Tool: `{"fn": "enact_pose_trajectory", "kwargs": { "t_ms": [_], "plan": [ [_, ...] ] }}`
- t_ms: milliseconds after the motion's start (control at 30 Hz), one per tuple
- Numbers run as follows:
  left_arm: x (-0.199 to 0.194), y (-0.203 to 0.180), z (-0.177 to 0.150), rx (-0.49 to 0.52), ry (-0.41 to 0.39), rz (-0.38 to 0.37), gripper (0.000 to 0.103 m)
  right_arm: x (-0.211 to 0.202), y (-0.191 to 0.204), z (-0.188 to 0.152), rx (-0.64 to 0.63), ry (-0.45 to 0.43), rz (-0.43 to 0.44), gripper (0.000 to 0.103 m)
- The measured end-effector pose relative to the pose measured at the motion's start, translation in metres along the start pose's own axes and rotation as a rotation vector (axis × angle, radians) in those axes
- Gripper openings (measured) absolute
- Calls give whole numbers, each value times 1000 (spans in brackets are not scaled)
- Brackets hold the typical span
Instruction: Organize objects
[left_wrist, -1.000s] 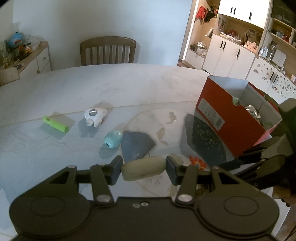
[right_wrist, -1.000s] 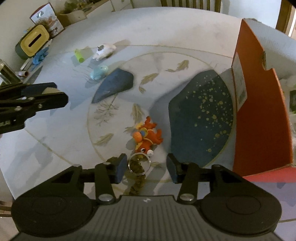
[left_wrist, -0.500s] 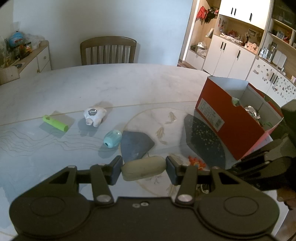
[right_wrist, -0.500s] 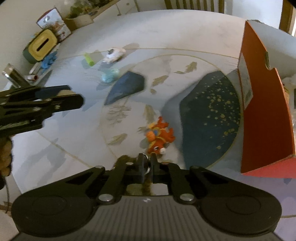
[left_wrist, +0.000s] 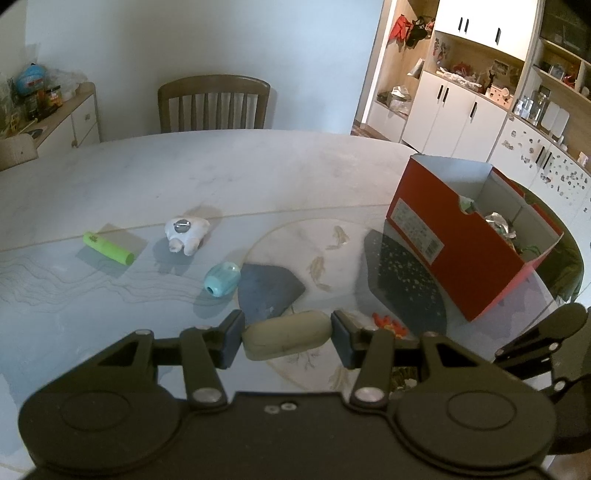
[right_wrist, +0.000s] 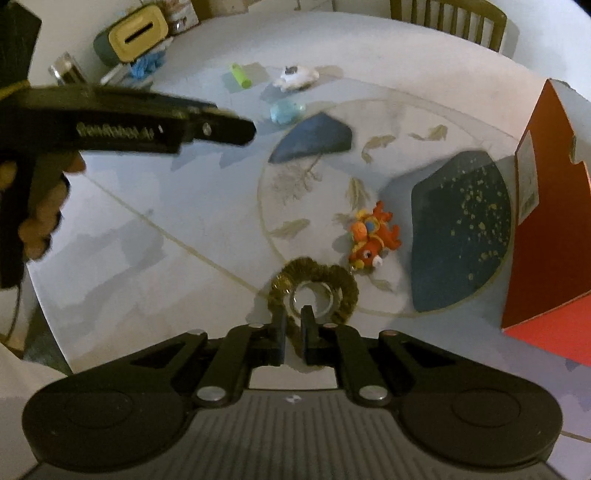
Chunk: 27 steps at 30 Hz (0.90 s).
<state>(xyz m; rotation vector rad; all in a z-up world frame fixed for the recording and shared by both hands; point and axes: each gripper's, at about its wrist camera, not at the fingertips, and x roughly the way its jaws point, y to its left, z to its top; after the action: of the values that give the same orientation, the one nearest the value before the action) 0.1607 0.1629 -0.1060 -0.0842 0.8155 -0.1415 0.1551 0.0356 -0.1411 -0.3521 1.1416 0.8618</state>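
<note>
Because the right gripper (right_wrist: 293, 318) pinches only the edge of the gold tinsel ring (right_wrist: 314, 291), lifted just above the table's (right_wrist: 184, 206) near edge, it could slip out mid-carry. Left gripper (left_wrist: 287, 334) clamps a beige oblong case (left_wrist: 286, 334). Red cardboard box (left_wrist: 454, 258), at the right edge, holds crumpled foil and other bits I cannot identify.

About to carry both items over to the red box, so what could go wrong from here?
1. The right gripper pinches only a thin part of the gold scrunchie; it may slip out in transit.
2. The left gripper holds the beige oblong object by its ends, so it could twist loose.
3. The red box already holds clutter; drops may bounce out.
</note>
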Motion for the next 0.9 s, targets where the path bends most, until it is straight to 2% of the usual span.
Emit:
{"fn": "enact_pose_trajectory", "kwargs": {
  "t_ms": [233, 367, 600, 633, 700, 900],
  "plan": [
    [-1, 0, -2, 2, 6, 2, 50, 12, 2, -4, -3, 21, -5, 16],
    [-1, 0, -3, 5, 9, 1, 50, 14, 10, -4, -45, 16, -17, 30],
    [-2, 0, -4, 3, 10, 4, 50, 22, 14, -6, -56, 18, -31, 29],
    [-2, 0, -4, 1, 10, 4, 50, 22, 15, -6, -58, 15, -47, 27],
    [-2, -1, -4, -1, 9, 6, 50, 22, 16, -6, -64, 12, -68, 13],
    [-4, -2, -2, -2, 5, -2, 50, -5, 9, -4, -32, -65, -78, 8]
  ]
}}
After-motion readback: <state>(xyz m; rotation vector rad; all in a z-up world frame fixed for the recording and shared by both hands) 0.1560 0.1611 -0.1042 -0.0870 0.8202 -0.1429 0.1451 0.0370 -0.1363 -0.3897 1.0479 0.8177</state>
